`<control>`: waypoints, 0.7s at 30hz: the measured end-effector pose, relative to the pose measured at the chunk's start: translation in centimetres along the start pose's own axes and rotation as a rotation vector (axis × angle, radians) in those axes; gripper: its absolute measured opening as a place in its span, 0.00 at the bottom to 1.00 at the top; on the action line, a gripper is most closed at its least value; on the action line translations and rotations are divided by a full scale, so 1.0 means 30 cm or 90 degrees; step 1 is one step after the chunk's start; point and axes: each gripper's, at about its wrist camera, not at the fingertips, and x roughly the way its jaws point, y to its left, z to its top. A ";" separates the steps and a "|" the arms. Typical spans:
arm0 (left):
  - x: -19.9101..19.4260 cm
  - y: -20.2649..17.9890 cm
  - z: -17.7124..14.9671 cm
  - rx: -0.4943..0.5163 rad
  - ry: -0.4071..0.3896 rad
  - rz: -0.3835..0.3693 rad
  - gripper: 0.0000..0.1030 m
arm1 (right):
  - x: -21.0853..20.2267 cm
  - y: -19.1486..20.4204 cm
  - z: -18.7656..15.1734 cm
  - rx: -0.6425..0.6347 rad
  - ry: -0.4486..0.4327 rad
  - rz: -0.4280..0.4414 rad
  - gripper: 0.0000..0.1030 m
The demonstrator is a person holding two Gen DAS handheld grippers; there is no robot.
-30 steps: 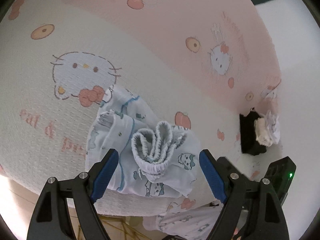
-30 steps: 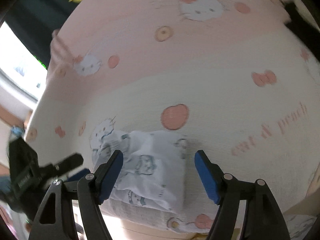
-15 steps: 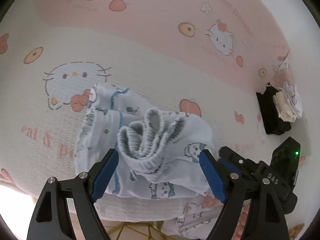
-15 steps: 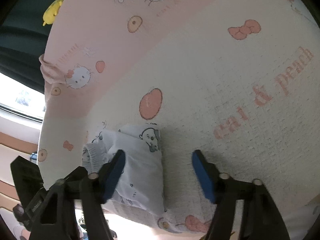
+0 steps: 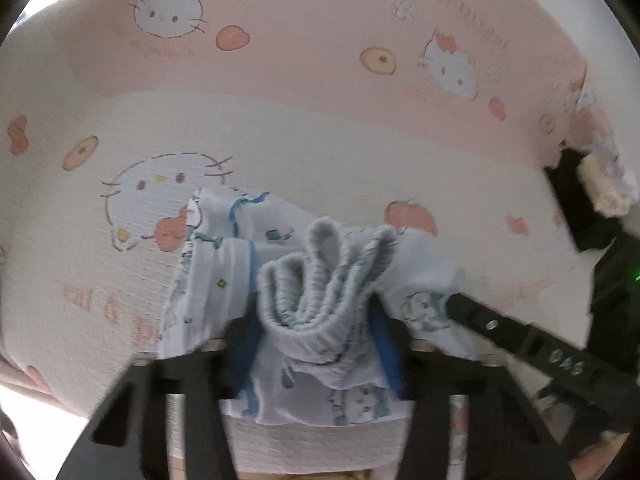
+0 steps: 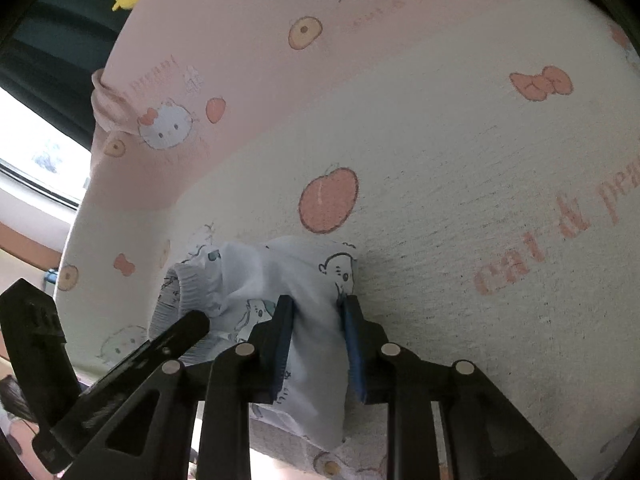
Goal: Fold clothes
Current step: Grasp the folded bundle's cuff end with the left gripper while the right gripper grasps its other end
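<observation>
The printed baby garment (image 5: 320, 300) lies bunched on the cartoon-print blanket (image 5: 320, 140). The left hand-held gripper (image 5: 316, 344) is closing on its ribbed waistband; the right hand-held gripper (image 6: 318, 344), alongside, is closing on the folded end.

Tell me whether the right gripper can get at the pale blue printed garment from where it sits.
Probably yes: the right gripper already has a fold of the pale blue garment between its closing jaws, nothing blocking. The left gripper is closing on the bunched waistband beside it.
</observation>
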 end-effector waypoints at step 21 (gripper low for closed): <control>-0.149 0.190 0.045 -0.124 -0.035 -0.163 0.27 | -0.049 0.209 -0.045 -0.104 -0.043 -0.031 0.23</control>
